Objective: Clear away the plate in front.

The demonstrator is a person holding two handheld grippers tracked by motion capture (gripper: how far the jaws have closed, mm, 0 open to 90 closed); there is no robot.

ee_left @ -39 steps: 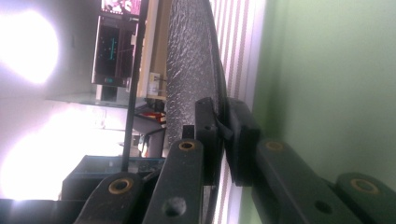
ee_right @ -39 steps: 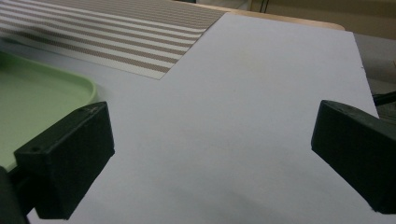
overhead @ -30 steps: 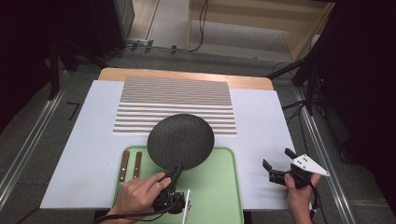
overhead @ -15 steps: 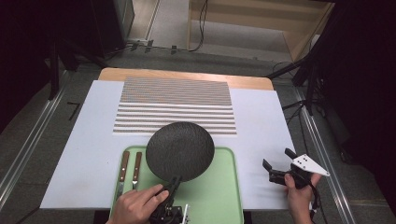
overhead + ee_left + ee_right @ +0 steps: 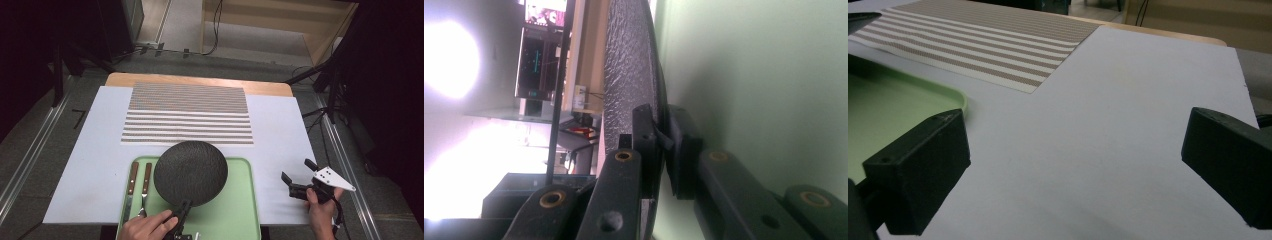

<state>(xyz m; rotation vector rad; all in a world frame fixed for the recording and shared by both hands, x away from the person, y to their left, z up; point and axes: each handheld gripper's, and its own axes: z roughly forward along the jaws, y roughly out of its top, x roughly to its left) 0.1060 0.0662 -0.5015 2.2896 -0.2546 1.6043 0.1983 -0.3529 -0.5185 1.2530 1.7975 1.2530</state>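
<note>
High view, left to right: knife [image 5: 131, 186] and fork [image 5: 146, 184] lie along the green tray's [image 5: 240, 210] left edge. Your left gripper [image 5: 181, 212] is clamped on the near rim of the dark plate [image 5: 191, 172], held over the tray. Such a narrow edge grip could let the plate tip or slip onto the cutlery. Your right gripper [image 5: 299, 180] rests agape and empty, well apart.

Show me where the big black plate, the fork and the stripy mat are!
black plate [image 5: 191, 170]: high view, middle of its textured top.
fork [image 5: 145, 186]: high view, on its brown handle.
striped mat [image 5: 187, 114]: high view, centre of the stripes.
</note>
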